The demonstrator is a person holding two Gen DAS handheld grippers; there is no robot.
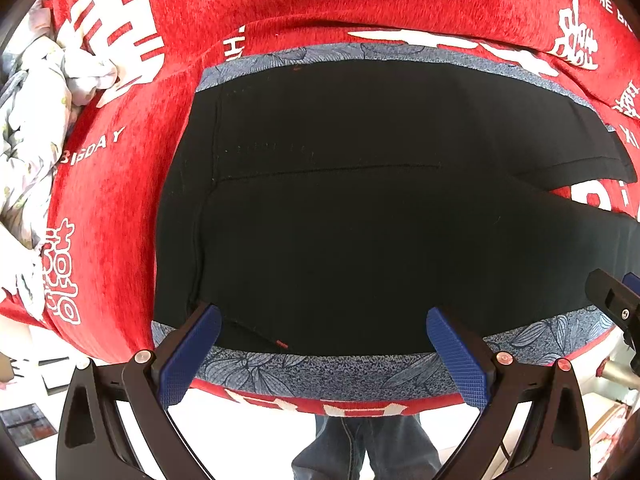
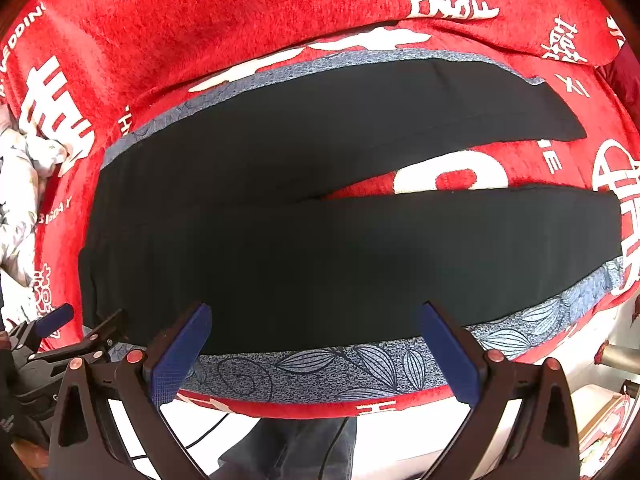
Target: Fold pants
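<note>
1. The pants (image 2: 304,240) are plain black, laid flat and unfolded on a blue leaf-patterned mat (image 2: 320,368), which lies on a red blanket (image 2: 240,12) with white lettering.
2. Their waist end is at the mat's left; the two legs run rightward and split apart, showing red between them.
3. A seam line (image 1: 320,170) crosses the seat area.
4. The left gripper (image 1: 324,354) hangs over the mat's near edge, jaws wide apart, holding nothing.
5. The right gripper (image 2: 316,354) does likewise, empty, further along the near leg.

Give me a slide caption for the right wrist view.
Open right gripper above black pants spread flat, legs apart, on a blue patterned mat over a red blanket.
</note>
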